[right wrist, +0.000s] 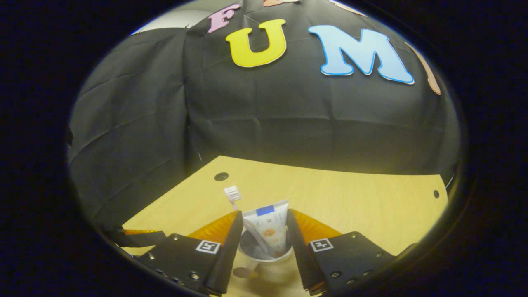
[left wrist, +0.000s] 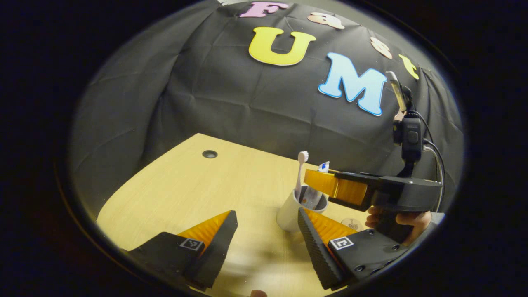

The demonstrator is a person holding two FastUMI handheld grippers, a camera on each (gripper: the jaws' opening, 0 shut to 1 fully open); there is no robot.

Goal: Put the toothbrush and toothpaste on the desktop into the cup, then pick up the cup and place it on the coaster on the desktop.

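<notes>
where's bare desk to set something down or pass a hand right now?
Bare: the desk from the grommet hole down to the left gripper, and, in the right gripper view, the stretch behind the cup out to the small hole. Crowded: round the cup holding toothbrush and toothpaste, with the right gripper astride it and the coaster beside.

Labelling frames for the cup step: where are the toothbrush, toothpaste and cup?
toothbrush (left wrist: 302,156), left gripper view, bristle head.
toothpaste (right wrist: 269,231), right gripper view, middle of tube.
cup (left wrist: 288,214), left gripper view, outer wall.
</notes>
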